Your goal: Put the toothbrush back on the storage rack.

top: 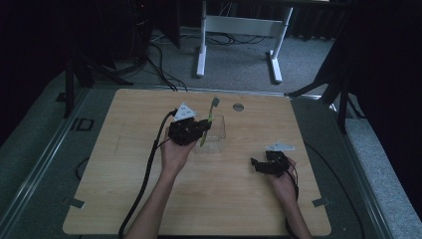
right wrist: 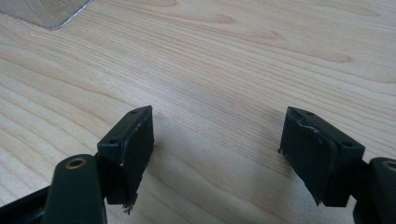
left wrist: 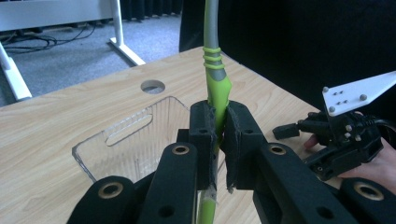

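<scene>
A green and grey toothbrush (left wrist: pixel 215 88) was clamped between the pads of the left gripper (left wrist: pixel 217 140), the jaws being closed on the green part of its handle. In the high view the toothbrush (top: pixel 209 122) was seen held nearly upright but tilted, its bristled head pointing toward twelve o'clock and its lower end reaching down at the near left wall of a clear plastic container (top: pixel 217 134); whether the tip touched the floor of the container could not be told. The container (left wrist: pixel 135 140), a shallow rectangular tray with a slotted handle cut-out in one wall, was seen with nothing lying loose inside it. It stood on the wooden table (top: pixel 124 164), just at six o'clock from a round hole (top: pixel 238 106) in the tabletop. The right gripper (top: pixel 259 164) was held well apart, at about four o'clock from the container, low over the bare wood. In the right gripper view its jaws were seen standing wide apart with nothing between them (right wrist: pixel 217 154).
</scene>
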`<action>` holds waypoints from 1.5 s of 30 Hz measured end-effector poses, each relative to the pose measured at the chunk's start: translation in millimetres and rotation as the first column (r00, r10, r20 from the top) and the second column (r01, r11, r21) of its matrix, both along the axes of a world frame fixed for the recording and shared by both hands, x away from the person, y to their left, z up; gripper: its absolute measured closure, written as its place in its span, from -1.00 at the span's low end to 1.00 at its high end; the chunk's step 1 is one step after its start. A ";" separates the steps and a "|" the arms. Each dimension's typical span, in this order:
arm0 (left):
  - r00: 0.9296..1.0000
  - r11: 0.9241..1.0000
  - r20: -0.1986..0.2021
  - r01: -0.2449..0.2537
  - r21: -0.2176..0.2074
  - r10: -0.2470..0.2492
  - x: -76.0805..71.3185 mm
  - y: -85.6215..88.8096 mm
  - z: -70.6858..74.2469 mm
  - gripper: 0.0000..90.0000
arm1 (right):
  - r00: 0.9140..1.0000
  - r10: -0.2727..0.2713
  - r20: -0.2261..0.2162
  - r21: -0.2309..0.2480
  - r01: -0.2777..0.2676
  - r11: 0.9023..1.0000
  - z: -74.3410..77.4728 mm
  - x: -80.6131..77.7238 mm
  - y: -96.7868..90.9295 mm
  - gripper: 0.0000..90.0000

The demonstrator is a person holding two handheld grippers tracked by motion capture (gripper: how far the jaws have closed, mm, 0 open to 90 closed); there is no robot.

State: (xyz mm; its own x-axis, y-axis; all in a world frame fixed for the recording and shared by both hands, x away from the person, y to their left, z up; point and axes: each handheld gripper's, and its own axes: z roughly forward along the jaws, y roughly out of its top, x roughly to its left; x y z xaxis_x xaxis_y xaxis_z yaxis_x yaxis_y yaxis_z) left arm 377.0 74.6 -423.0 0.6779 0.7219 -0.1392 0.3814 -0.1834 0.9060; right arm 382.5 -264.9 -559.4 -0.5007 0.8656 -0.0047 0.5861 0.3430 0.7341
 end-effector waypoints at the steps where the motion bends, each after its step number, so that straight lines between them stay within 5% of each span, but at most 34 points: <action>1: 1.000 1.000 0.003 -0.001 0.001 0.001 0.3 0.1 -0.2 0.83 | 1.000 0.000 0.000 0.000 0.000 1.000 0.0 0.0 0.0 -0.43; 20: 0.999 0.999 0.037 -0.011 -0.031 0.012 8.9 1.2 -3.1 0.83 | 1.000 -0.001 -0.002 0.001 0.001 1.000 0.0 -0.1 0.1 -0.43; 45: 0.998 0.999 0.060 -0.033 -0.002 0.033 23.1 -0.4 -16.1 0.82 | 1.000 -0.001 -0.002 0.001 0.001 1.000 0.0 -0.1 0.1 -0.43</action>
